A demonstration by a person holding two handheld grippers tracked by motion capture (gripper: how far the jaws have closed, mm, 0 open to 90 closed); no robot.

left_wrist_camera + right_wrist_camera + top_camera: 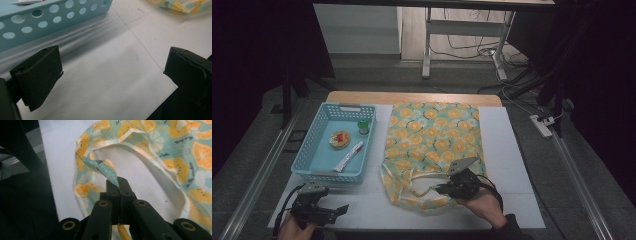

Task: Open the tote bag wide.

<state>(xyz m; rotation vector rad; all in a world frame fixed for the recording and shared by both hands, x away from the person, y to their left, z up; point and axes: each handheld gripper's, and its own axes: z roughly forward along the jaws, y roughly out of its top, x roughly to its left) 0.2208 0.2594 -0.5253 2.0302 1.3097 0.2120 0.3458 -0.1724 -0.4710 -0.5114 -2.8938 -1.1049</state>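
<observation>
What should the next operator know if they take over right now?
Right claw: shut on the tote bag's handle strap, near the bag's mouth.
Left claw: open, holding nothing, over bare table in front of the blue basket.
Tote bag: flat on the table, right of the basket.
Basket holds a round snack, a green-capped item and a white packet.
Done: handle gripped.
Left: probably open the bag and load the basket's items.

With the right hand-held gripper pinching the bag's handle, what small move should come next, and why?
Probably lift the handle a little to open the bag: the right hand-held gripper is shut on it, the mouth gapes slightly, and the left hand-held gripper waits open.
</observation>
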